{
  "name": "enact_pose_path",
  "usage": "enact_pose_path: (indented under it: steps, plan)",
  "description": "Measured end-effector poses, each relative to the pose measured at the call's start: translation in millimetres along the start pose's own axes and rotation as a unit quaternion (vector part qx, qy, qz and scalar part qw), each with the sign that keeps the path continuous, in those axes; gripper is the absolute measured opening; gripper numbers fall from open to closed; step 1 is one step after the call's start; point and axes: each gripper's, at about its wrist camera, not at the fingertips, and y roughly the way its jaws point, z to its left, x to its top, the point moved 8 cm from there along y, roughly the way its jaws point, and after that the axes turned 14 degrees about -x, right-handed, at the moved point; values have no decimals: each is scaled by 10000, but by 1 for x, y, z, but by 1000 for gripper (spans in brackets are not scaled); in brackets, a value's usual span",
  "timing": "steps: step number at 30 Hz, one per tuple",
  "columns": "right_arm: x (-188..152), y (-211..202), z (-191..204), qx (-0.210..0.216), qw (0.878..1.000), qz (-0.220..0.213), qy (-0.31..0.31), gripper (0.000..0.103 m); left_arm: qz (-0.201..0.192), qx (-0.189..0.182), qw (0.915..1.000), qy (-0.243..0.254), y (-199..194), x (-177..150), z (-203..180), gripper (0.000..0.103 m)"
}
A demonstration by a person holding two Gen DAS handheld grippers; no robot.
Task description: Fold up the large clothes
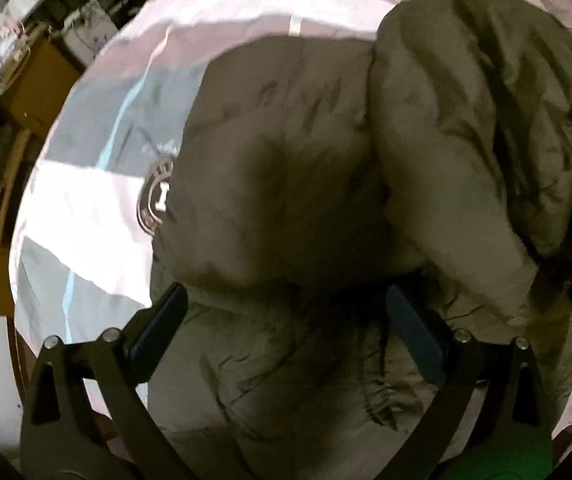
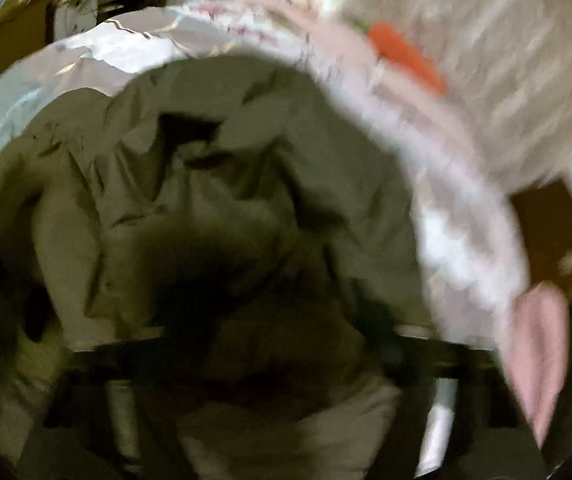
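Left wrist view. Olive-grey padded jacket [image 1: 286, 200]: lies bunched on a bed, filling centre and right; one thick fold [image 1: 465, 120] is heaped on its right side. Bedsheet [image 1: 98, 184]: grey, white and pale-blue blocks, with a round emblem [image 1: 156, 196] half under the jacket's left edge. Left tongs [image 1: 286, 332]: spread wide apart above the near jacket fabric, nothing between them.

Right wrist view, heavily blurred. Jacket [image 2: 206, 184]: crumpled, centre and left. Pink-white quilt [image 2: 457, 208]: curves along the right, orange patch [image 2: 405, 60] at far right. Right tongs [image 2: 270, 360]: dark, smeared bars over the jacket; cannot tell their state.
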Motion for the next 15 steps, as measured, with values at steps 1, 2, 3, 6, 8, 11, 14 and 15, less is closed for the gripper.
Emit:
enact_pose_path:
  steps: [1,2,3,6,8,11,14,15]
  plan:
    - [-3,3,-2,250,9992,194,240,18,39,-23,10000,-25,2,-1,1,101]
    - [-5,5,-4,466,9974,300,454,14,72,-33,10000,-40,3,-2,2,101]
    - [-6,4,-10,682,9949,296,684,11,88,-20,10000,-39,4,-2,2,101]
    - [-6,-16,-39,855,9879,16,1297,9,28,81,10000,48,0,-1,3,101]
    - [-5,-38,-64,891,9815,-324,1661,8,-24,70,10000,50,-3,1,5,101]
    - [-13,-77,-113,967,9665,-811,2234,0,-83,2,10000,0,-9,2,6,101]
    - [-34,-119,-150,1024,9531,-1232,2569,0,-147,-11,9999,6,-13,4,7,101]
    - [-40,-122,-153,1161,9519,-1222,2559,0,-165,6,9999,13,-14,4,6,101]
